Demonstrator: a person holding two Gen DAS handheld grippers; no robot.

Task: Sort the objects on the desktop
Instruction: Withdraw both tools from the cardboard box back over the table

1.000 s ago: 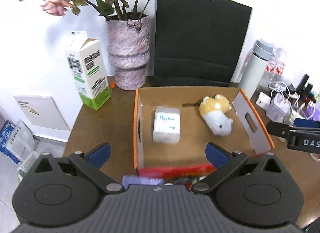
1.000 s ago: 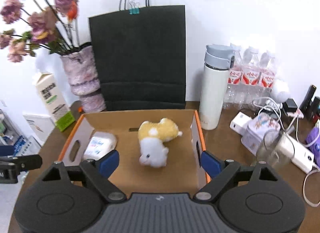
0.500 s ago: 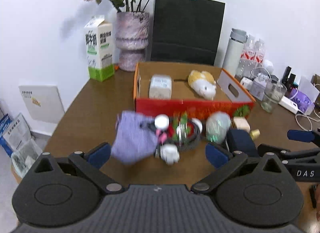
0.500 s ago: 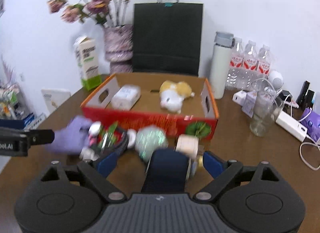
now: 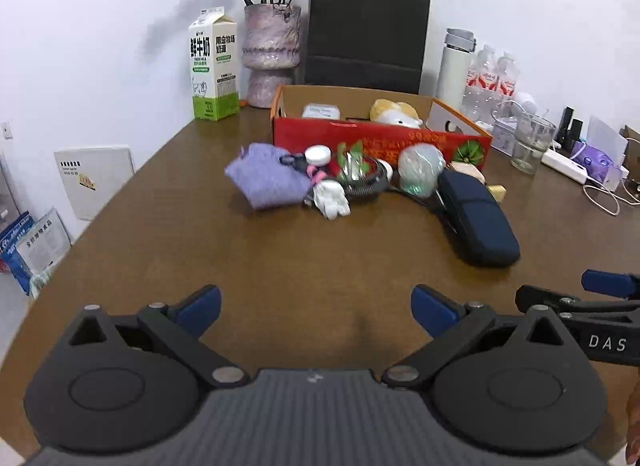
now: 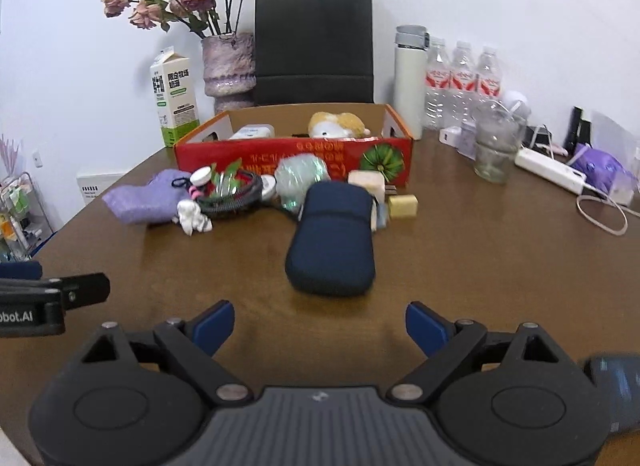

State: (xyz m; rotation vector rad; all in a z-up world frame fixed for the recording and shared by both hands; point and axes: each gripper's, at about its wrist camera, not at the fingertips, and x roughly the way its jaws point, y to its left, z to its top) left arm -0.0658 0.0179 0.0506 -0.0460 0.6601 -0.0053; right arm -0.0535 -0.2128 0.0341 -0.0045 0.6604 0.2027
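A red cardboard box (image 5: 380,137) (image 6: 280,155) stands mid-table and holds a white tissue pack (image 5: 321,111) and a yellow-white plush toy (image 5: 394,113) (image 6: 338,125). In front of it lies a pile: a purple cloth (image 5: 266,175) (image 6: 144,199), a white figurine (image 5: 330,197) (image 6: 194,217), a black wire basket (image 5: 360,177) (image 6: 230,195), a greenish ball (image 5: 420,169) (image 6: 300,179), small blocks (image 6: 402,203) and a dark blue case (image 5: 476,217) (image 6: 332,238). My left gripper (image 5: 316,302) and right gripper (image 6: 320,320) are open and empty, low over the near table.
A milk carton (image 5: 212,65), a vase of flowers (image 5: 272,53) and a black paper bag (image 5: 366,29) stand behind the box. A white flask (image 6: 410,77), water bottles (image 6: 462,81), a glass (image 6: 494,145), a power strip (image 6: 550,173) and cables sit at the right.
Both grippers have pulled back from over the box toward the near table edge. The pile in front of the box has come into view. Both stay open.
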